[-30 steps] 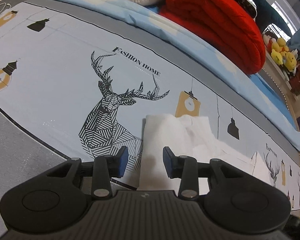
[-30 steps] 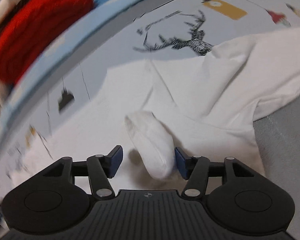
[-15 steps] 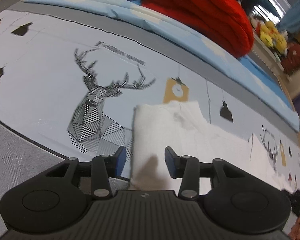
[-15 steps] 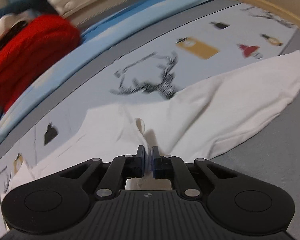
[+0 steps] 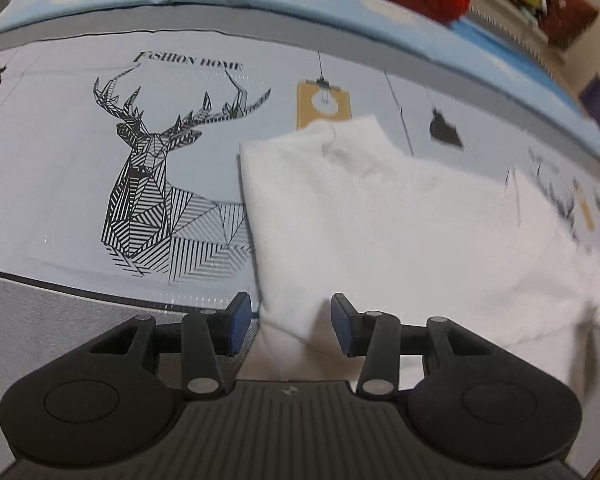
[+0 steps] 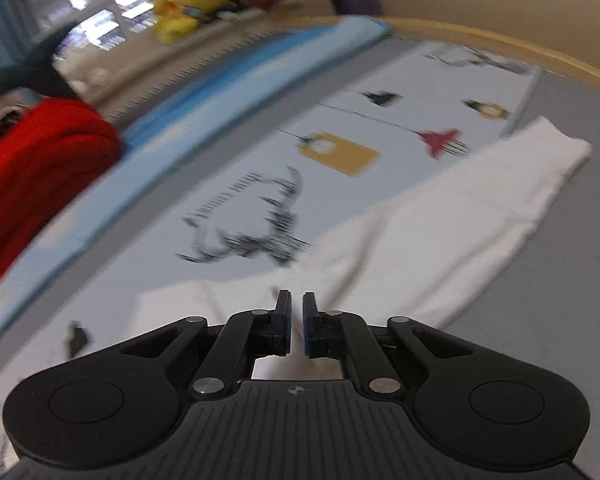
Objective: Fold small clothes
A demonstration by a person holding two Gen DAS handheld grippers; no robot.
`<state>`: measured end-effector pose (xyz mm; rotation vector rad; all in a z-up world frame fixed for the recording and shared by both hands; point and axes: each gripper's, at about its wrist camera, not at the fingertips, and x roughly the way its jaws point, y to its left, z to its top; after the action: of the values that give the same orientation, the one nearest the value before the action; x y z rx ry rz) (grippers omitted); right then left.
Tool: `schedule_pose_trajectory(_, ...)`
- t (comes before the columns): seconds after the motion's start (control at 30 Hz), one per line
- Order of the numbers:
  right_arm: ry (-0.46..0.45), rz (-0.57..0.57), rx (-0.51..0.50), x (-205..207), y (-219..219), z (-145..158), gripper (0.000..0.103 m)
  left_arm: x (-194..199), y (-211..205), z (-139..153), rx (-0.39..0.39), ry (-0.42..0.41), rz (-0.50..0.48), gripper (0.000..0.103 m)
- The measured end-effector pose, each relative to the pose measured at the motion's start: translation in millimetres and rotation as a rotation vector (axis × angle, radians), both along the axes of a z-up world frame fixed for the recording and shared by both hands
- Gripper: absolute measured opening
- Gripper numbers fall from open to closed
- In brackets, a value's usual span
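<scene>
Lying spread on the bed sheet, just right of the printed deer, the white shirt stretches its long axis away rightward. Nearest its left edge is the left gripper, half open, the near corner of cloth between its pads but unpinched; closing there looks the likely next step. Over to the right, the right gripper has just snapped nearly shut on a fold of shirt. Only the right view shows the sleeve's far end.
</scene>
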<state>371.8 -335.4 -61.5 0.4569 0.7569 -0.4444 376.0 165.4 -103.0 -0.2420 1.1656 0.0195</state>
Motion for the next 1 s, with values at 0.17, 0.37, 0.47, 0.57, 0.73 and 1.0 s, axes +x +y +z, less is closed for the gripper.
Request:
schedule_pose_trajectory(0.17,-0.077,0.091,-0.013,-1.5,10.4,11.3,0.019,-5.7,-8.9,-13.6,0.14,0.056,-0.097,0.049)
schedule_pose_trajectory(0.37,0.133,0.212,0.218,15.6,14.5,-27.6,0.037,-10.2,-24.8,-5.7,0.31,0.008,-0.187,0.062)
schedule_pose_trajectory(0.47,0.269,0.191,0.171,17.4,13.8,-48.0,0.037,-9.2,-20.6,13.7,0.116,-0.078,-0.14,0.062)
schedule_pose_trajectory(0.57,0.26,0.175,0.184,16.7,9.9,-48.4,0.037,-6.6,-17.3,5.1,0.048,-0.047,-0.118,0.062)
schedule_pose_trajectory(0.73,0.255,0.171,0.159,12.2,15.8,-44.5,0.037,-6.5,-15.2,-18.7,0.183,0.036,-0.142,0.039)
schedule_pose_trajectory(1.0,0.231,0.205,0.083,16.4,23.1,-37.6,0.045,-5.4,-18.7,-14.2,0.125,0.017,-0.137,0.036)
